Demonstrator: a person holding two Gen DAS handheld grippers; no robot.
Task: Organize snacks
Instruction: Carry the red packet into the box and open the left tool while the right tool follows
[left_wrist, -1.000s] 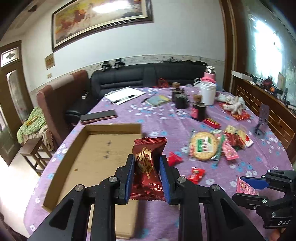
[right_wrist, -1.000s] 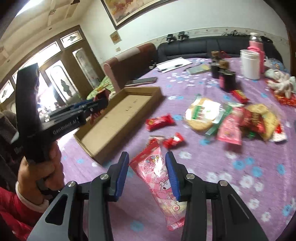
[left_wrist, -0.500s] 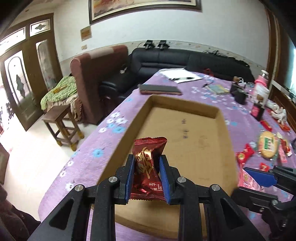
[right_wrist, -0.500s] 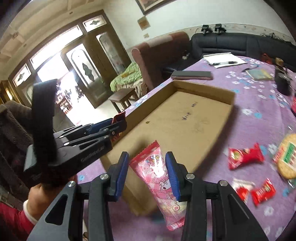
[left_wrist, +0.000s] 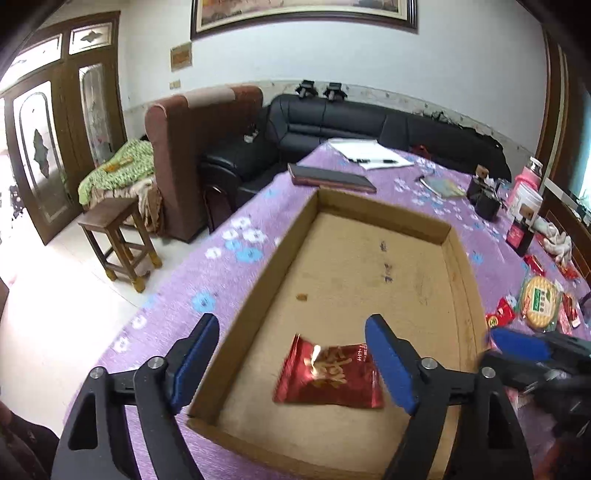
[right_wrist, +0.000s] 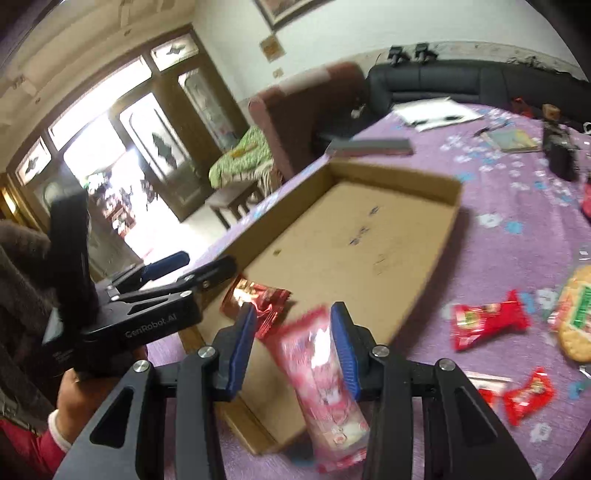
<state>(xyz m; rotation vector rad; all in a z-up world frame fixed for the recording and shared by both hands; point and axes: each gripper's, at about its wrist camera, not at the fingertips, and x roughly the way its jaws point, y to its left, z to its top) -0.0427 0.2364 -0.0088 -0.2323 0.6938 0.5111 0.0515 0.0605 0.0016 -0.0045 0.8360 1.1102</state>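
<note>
My left gripper (left_wrist: 291, 360) is open over the near end of the shallow cardboard box (left_wrist: 288, 258). A dark red snack packet (left_wrist: 328, 373) lies flat on the box floor just beyond its fingers. It also shows in the right wrist view (right_wrist: 258, 299), beside the left gripper (right_wrist: 207, 269). My right gripper (right_wrist: 295, 347) has its jaws parted; the pink snack pouch (right_wrist: 321, 369) is blurred and leans against the right finger over the box's near corner (right_wrist: 255, 432). I cannot tell if it is still gripped.
Loose red snack packets (right_wrist: 487, 321) and a round biscuit pack (left_wrist: 541, 302) lie on the purple flowered tablecloth right of the box. A dark book (left_wrist: 328, 177), papers, jars and a pink flask (left_wrist: 524, 188) stand further back. An armchair and stool stand left of the table.
My left gripper opened and the dark red packet dropped onto the box floor. My right gripper moved left over the box's near corner and its jaws have parted around the pink pouch.
</note>
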